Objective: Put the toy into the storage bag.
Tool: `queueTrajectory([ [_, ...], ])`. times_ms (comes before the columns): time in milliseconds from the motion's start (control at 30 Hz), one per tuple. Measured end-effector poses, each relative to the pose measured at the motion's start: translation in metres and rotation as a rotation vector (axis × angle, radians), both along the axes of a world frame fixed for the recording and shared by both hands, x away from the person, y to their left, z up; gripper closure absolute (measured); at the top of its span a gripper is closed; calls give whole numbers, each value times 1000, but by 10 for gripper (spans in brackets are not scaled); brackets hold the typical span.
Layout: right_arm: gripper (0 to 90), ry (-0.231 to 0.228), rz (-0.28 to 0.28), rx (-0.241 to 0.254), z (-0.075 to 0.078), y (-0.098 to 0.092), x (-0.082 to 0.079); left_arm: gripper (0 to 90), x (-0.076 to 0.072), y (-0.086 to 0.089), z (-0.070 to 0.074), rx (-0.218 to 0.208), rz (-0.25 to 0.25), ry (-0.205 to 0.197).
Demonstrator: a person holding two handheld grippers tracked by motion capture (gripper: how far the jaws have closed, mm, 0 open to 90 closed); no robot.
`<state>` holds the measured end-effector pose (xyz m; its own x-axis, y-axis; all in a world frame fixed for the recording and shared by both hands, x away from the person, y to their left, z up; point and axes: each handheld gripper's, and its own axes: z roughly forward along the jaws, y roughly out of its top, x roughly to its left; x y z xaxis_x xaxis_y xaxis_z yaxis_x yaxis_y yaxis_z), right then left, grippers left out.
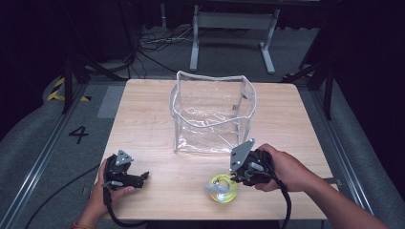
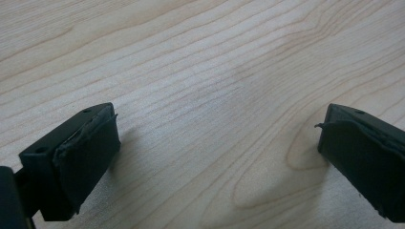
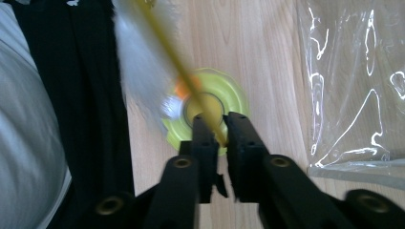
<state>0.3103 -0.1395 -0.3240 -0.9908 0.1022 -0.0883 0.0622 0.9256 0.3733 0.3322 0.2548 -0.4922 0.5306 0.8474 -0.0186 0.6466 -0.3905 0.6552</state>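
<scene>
Right tongs: clenched on thin yellow stick of feather toy, above its yellow base.
Left tongs: released, over bare counter.
Clear bag: upright, mid-counter.

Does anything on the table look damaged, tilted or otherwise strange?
The clear plastic bag stands open but sags, its rim wavy. The right gripper pinches a thin yellow stick with white fluff, above a yellow round base. Nothing looks spilled.

I count one clear plastic bag standing on my one counter, one yellow disc toy with one thin yellow stick, and my two claws.
</scene>
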Motion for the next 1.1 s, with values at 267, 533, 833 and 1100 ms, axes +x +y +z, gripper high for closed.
queueTrajectory([
  [267, 881, 15, 15, -18, 6, -2, 2, 6, 0, 0, 0, -2, 0, -2],
  [533, 881, 2, -39, 1, 21, -27, 4, 6, 0, 0, 0, 0, -1, 0],
  [833, 882, -34, -159, 3, 45, -75, 10, 6, 0, 0, 0, 1, 0, 0],
  [1100, 882, -35, -212, -26, 53, -98, 17, 6, 0, 0, 0, 1, -1, 0],
])
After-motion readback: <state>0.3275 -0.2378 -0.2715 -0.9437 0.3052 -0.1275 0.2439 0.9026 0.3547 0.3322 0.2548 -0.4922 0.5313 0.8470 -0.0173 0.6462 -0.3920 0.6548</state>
